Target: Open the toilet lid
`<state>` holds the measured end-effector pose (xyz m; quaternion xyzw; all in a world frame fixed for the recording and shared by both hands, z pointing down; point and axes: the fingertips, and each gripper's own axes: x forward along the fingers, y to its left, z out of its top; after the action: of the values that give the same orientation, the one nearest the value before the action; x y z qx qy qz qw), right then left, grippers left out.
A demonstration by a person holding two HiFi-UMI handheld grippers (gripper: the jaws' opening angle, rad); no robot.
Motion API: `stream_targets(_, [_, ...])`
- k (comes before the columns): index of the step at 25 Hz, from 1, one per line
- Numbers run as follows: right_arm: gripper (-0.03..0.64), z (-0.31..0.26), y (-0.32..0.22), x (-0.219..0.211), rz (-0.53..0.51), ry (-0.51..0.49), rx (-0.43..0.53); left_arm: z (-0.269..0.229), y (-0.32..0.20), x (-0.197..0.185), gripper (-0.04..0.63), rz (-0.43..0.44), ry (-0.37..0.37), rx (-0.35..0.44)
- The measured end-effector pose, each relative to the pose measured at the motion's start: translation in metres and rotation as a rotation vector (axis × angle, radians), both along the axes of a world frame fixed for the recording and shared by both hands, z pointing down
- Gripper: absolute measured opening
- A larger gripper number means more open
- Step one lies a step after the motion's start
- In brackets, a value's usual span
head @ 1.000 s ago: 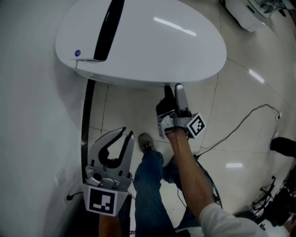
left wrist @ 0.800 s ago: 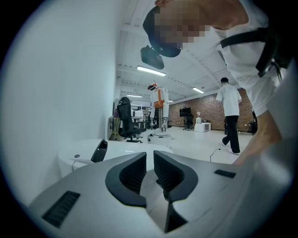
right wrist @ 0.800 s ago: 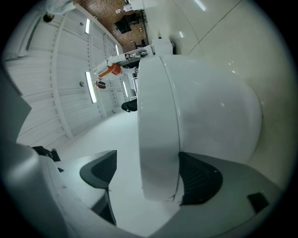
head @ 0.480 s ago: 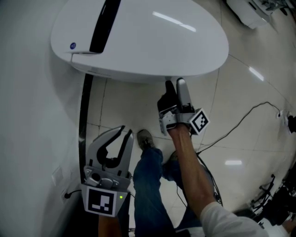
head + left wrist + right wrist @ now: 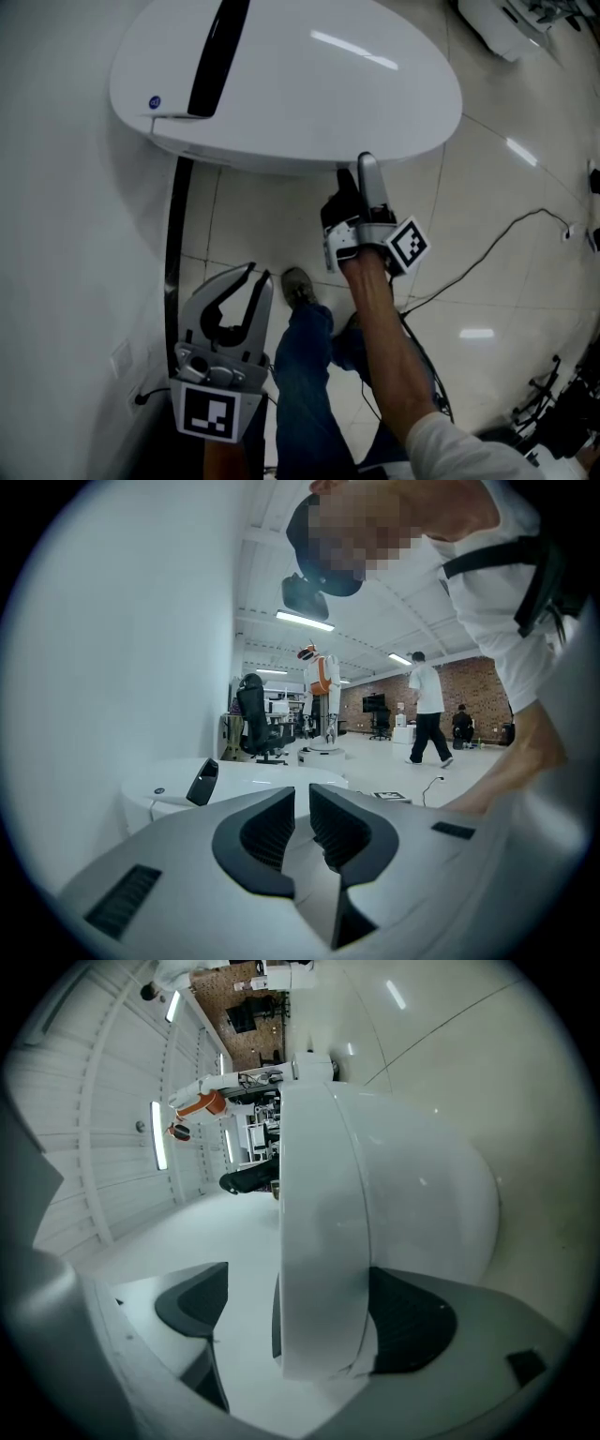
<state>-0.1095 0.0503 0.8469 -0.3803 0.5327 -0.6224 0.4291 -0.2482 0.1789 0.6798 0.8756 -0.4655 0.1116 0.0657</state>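
The white toilet's lid point(image 5: 300, 84) lies closed, seen from above in the head view. My right gripper point(image 5: 354, 173) is at the lid's front rim, turned on its side. In the right gripper view the lid's edge point(image 5: 319, 1241) stands between the jaws of the right gripper point(image 5: 300, 1312). The jaws have just been opening: the left pad point(image 5: 192, 1299) is clear of the lid, and the other pad point(image 5: 412, 1321) sits beside the bowl side. My left gripper point(image 5: 251, 274) hangs back at the lower left, shut and empty, and points toward the toilet point(image 5: 244, 780).
A white wall point(image 5: 56, 234) runs along the left, with a black strip point(image 5: 173, 234) below the toilet. A person's leg and shoe point(image 5: 298, 286) are under the rim. A black cable point(image 5: 487, 248) crosses the tiled floor at right. Far off stand an office chair point(image 5: 255, 728) and walking people.
The right gripper has shifted slightly at the lid's front rim. The left gripper has stayed where it was.
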Motion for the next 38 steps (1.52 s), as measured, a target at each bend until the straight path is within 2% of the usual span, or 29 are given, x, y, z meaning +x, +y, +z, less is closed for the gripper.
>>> stream_targets(3, [0.445, 0.01, -0.002, 0.002, 0.006, 0.034, -0.076, -0.002, 0.001, 0.001, 0.044, 0.007, -0.005, 0.0])
stream_targets(4, [0.345, 0.015, -0.001, 0.003, 0.015, 0.053, -0.11, -0.003, 0.001, 0.001, 0.044, 0.006, -0.005, 0.001])
stream_targets(5, [0.289, 0.019, -0.001, 0.003, 0.028, 0.068, -0.13, -0.004, 0.001, 0.0, 0.044, 0.004, -0.005, 0.001])
stream_targets(9, [0.266, 0.018, 0.001, 0.004, 0.056, 0.089, -0.137, -0.011, 0.004, -0.004, 0.044, 0.0, -0.012, -0.002])
stream_targets(10, [0.234, 0.016, 0.001, 0.005, 0.057, 0.097, -0.136, -0.014, 0.005, -0.005, 0.044, 0.003, -0.016, -0.001])
stream_targets(12, [0.221, 0.01, 0.0, 0.006, 0.066, 0.11, -0.132, -0.018, 0.006, -0.007, 0.044, 0.013, -0.03, -0.005])
stream_targets(17, [0.206, -0.019, 0.002, 0.011, 0.058, 0.22, -0.084, -0.028, 0.004, -0.013, 0.044, 0.02, -0.051, -0.02])
stream_targets(22, [0.194, -0.057, 0.004, 0.01, 0.023, 0.299, -0.042, -0.049, -0.003, -0.017, 0.044, 0.001, -0.038, -0.017])
stream_targets(25, [0.183, -0.088, 0.005, 0.008, 0.011, 0.399, 0.0, -0.061, -0.008, -0.02, 0.044, -0.006, -0.034, -0.018])
stream_targets(28, [0.159, -0.128, 0.009, 0.006, -0.021, 0.578, 0.069, -0.08, -0.01, -0.023, 0.044, -0.02, -0.038, -0.015])
stream_targets(30, [0.083, -0.155, 0.01, 0.0, -0.04, 0.703, 0.124, -0.093, -0.013, -0.027, 0.044, -0.039, -0.037, -0.01])
stream_targets(31, [0.069, -0.167, 0.009, -0.004, -0.05, 0.747, 0.153, -0.1, -0.015, -0.03, 0.044, -0.051, -0.036, -0.007])
stream_targets(38, [0.066, -0.212, 0.009, -0.032, -0.123, 0.907, 0.246, -0.147, -0.028, -0.055, 0.044, -0.113, -0.054, 0.047])
